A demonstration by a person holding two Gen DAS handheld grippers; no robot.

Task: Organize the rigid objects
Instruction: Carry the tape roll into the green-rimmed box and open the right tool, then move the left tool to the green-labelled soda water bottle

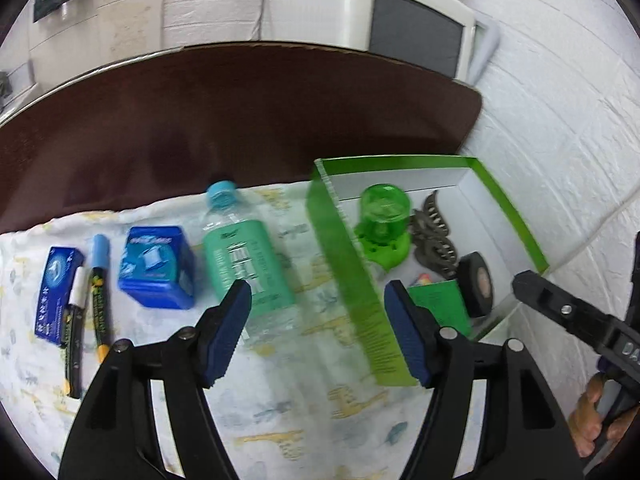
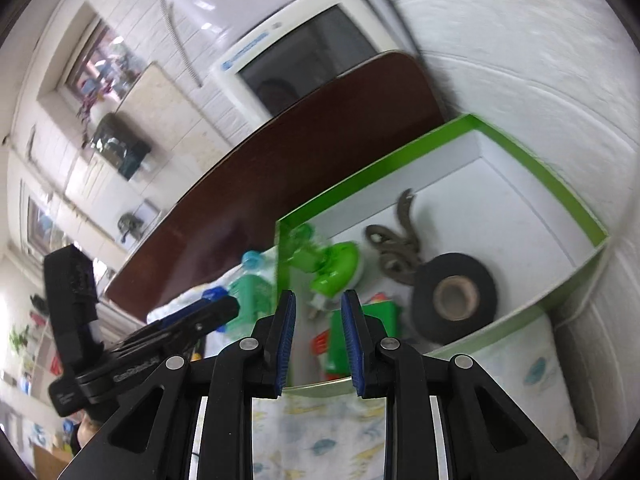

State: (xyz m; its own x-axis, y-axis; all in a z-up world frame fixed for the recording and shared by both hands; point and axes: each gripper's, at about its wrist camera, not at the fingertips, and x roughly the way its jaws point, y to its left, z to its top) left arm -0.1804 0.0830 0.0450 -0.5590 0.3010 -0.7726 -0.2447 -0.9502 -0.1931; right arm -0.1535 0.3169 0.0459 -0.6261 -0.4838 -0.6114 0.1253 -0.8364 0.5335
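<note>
Inside, box contents: the green-rimmed box (image 1: 516,216) at the right end of the cloth holds a green plastic cup-like piece (image 1: 382,220), a dark hair claw (image 1: 434,236), a black tape roll (image 1: 478,288) and a green packet (image 1: 440,304).
Still outside, left of box: a bottle with a green label (image 1: 244,260) lies just beside the box wall; further left a blue tub (image 1: 158,266), a blue-capped marker (image 1: 98,292), a white-capped marker (image 1: 74,320) and a small blue carton (image 1: 56,296).
Hard to make out: motion blur smears the green piece and the claw; a red-and-white item by the packet is mostly hidden.
Writing: bottle, tub and carton labels are too blurred to read; so is the blue logo on the old monitor (image 1: 416,28).
Left gripper (image 1: 318,336): jaws apart with nothing between the pads, over the near box wall and bottle.
Right gripper (image 2: 318,340): jaws drawn nearly together, empty, near the box's near edge.
Underneath: patterned cloth (image 1: 280,412) on a dark brown table (image 1: 240,120).
</note>
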